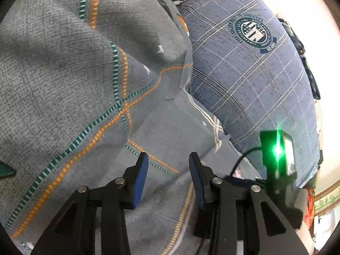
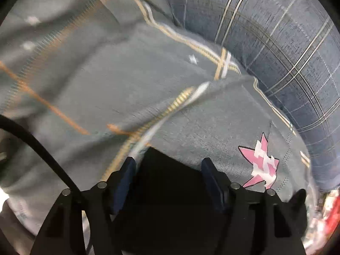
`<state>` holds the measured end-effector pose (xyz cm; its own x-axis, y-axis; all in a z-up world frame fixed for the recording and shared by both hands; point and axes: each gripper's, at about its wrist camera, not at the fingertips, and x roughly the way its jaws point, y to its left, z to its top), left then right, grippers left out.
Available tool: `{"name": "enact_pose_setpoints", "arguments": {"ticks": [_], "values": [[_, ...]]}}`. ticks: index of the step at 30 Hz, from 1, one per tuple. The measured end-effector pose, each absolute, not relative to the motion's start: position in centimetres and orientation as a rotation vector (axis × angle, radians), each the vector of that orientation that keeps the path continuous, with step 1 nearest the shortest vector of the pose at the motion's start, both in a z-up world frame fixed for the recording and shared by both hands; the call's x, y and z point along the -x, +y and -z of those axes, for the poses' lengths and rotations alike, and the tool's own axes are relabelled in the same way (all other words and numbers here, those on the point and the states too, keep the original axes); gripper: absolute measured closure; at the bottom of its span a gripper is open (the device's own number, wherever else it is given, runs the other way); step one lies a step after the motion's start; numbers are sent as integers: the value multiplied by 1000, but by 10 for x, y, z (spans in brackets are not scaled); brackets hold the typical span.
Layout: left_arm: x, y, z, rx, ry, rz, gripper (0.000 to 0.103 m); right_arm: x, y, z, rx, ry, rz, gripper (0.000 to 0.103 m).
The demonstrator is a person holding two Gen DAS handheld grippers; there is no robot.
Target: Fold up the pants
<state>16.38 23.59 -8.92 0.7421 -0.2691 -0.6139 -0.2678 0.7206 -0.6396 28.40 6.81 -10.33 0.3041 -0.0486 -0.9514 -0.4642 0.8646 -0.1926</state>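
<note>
Grey fabric with green and orange dashed stripes and small white stars (image 1: 70, 80) fills the left wrist view in rumpled folds; I cannot tell which part of it is the pants. My left gripper (image 1: 169, 159) is open just above it, holding nothing. In the right wrist view the same grey striped fabric (image 2: 119, 89) lies bunched, with a pink star patch (image 2: 262, 163) at the right. My right gripper (image 2: 167, 162) is open; a black object (image 2: 167, 191) sits in the gap between its fingers. The right view is motion-blurred.
A blue plaid pillow with a round crest (image 1: 252, 63) lies to the right of the grey fabric, also in the right wrist view (image 2: 276, 42). A black device with a green light (image 1: 278, 153) is at the lower right. A black cable (image 2: 38, 146) crosses the left.
</note>
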Motion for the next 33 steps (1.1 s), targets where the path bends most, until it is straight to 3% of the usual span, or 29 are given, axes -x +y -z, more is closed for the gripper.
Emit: {"name": "enact_pose_setpoints", "arguments": {"ticks": [2, 4, 12, 14, 16, 17, 18, 19, 25, 33], "values": [[-161, 232, 87, 784, 745, 23, 65, -287, 62, 97, 401, 1252, -327, 71], [-161, 225, 85, 785, 741, 49, 65, -287, 54, 86, 344, 1249, -346, 89], [-171, 176, 93, 707, 811, 243, 53, -279, 27, 49, 248, 1180, -405, 90], [-173, 155, 92, 639, 822, 317, 41, -277, 26, 43, 234, 1175, -413, 90], [-171, 136, 91, 559, 824, 327, 40, -276, 25, 40, 226, 1171, -423, 90], [-171, 131, 91, 535, 827, 331, 45, -274, 25, 38, 220, 1169, -430, 90], [-171, 126, 92, 520, 833, 344, 58, -272, 24, 37, 213, 1169, -435, 90], [-172, 119, 92, 519, 847, 383, 94, -271, 21, 37, 200, 1169, -443, 90], [-172, 90, 70, 492, 830, 401, 96, -270, -19, 27, 96, 1129, -482, 91], [-185, -37, 37, 324, 859, 488, 95, -262, -151, 13, -136, 1049, -438, 91]]}}
